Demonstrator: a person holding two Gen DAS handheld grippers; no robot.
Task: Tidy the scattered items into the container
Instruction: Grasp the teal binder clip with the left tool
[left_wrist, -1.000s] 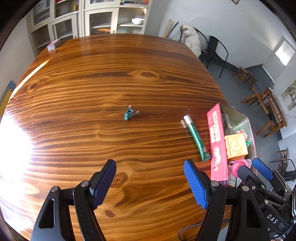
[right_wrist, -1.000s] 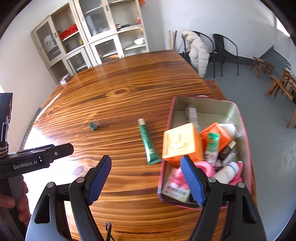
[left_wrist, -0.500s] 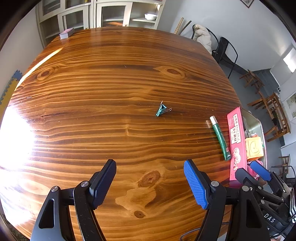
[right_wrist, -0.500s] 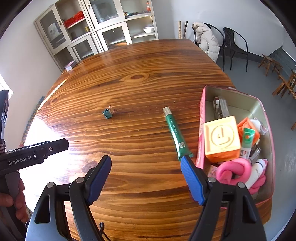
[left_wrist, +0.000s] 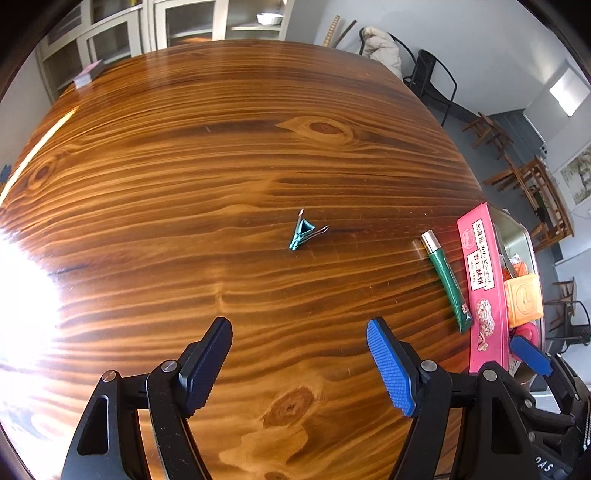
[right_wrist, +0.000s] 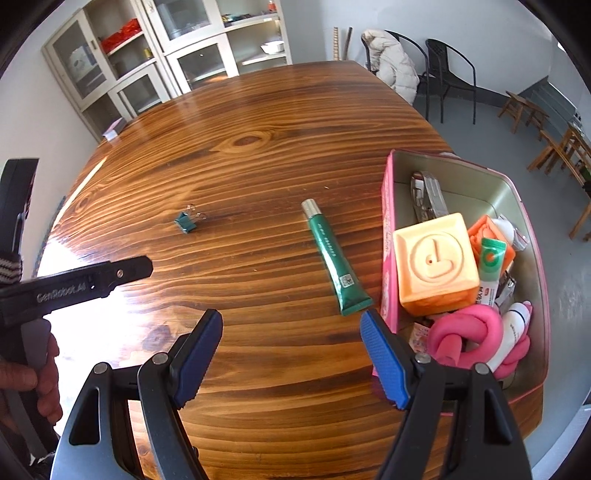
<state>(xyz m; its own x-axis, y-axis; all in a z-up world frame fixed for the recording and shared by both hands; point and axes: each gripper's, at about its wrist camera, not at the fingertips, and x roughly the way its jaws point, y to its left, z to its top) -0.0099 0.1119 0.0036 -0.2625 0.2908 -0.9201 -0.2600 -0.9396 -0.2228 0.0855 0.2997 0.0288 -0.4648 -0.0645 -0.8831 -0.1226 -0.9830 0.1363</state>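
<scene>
A green binder clip (left_wrist: 304, 233) lies mid-table; it also shows in the right wrist view (right_wrist: 187, 222). A green tube (right_wrist: 333, 256) lies beside the pink tin (right_wrist: 387, 206), seen too in the left wrist view (left_wrist: 447, 278). The tin (left_wrist: 480, 273) holds an orange block (right_wrist: 436, 262), a pink knotted toy (right_wrist: 467, 338) and several small items. My left gripper (left_wrist: 299, 363) is open and empty, short of the clip. My right gripper (right_wrist: 291, 354) is open and empty, just short of the tube's flat end.
The wooden table (right_wrist: 258, 155) has a small box (left_wrist: 88, 75) at its far edge. Glass-door cabinets (right_wrist: 177, 55) stand behind. Chairs, one with a coat (right_wrist: 393, 70), stand to the right. Bright glare (left_wrist: 22, 302) covers the table's left side.
Both grippers swung left over the table. The clip now sits more centred ahead of my left gripper. The tin and tube shifted right in the right wrist view.
</scene>
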